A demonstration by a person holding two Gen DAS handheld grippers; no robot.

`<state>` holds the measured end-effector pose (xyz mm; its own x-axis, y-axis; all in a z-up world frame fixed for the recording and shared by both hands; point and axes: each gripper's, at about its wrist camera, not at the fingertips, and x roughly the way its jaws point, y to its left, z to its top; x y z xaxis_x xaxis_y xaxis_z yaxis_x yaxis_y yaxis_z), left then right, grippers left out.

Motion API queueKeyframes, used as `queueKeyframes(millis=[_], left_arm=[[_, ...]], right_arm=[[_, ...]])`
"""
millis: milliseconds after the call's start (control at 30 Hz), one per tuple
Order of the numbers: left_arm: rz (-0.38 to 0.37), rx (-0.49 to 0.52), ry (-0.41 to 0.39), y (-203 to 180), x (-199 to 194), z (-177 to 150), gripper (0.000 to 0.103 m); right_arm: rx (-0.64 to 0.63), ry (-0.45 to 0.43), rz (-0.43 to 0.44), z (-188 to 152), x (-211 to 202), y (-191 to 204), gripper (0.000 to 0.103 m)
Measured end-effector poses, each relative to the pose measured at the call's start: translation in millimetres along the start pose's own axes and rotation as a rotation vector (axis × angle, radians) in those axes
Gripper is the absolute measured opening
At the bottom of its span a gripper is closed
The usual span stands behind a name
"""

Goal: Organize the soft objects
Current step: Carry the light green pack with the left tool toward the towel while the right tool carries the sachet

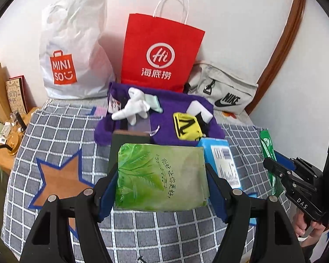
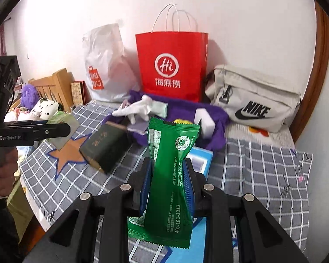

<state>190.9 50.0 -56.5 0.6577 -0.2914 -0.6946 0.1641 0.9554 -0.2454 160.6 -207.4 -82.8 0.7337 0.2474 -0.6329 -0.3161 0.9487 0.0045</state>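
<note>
My left gripper (image 1: 161, 175) is shut on a light green tissue pack (image 1: 160, 175) with a leaf print, its blue pads pressing the pack's two sides above the checked bedspread (image 1: 54, 131). My right gripper (image 2: 168, 164) is shut on a dark green wrapped pack (image 2: 171, 175), pinched at its waist and standing upright. In the left wrist view the right gripper (image 1: 274, 166) shows at the right edge with that dark green pack (image 1: 266, 149). The right wrist view shows the left gripper (image 2: 54, 129) at the left with the light green pack (image 2: 63, 122).
On the bed lie a purple cloth (image 1: 171, 118) with a white glove (image 1: 131, 107), a yellow-black item (image 1: 186, 127) and a white block (image 1: 197, 109), plus a dark green box (image 2: 105, 146) and a blue pack (image 1: 221, 160). Along the wall stand a red paper bag (image 1: 162, 50), a white plastic bag (image 1: 74, 50) and a beige Nike bag (image 2: 252, 103).
</note>
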Motion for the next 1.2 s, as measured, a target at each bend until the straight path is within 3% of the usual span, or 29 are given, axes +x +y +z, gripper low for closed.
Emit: queueKeyframes(millis=[967, 1200], left_arm=[[0.020, 0.026, -0.033, 5, 28, 66, 0.071], [0.017, 0.021, -0.003, 9, 44, 72, 0.071]], right_arm=[[0.029, -0.026, -0.013, 67, 46, -37, 0.028], [0.031, -0.031, -0.003, 79, 59, -38, 0.028]])
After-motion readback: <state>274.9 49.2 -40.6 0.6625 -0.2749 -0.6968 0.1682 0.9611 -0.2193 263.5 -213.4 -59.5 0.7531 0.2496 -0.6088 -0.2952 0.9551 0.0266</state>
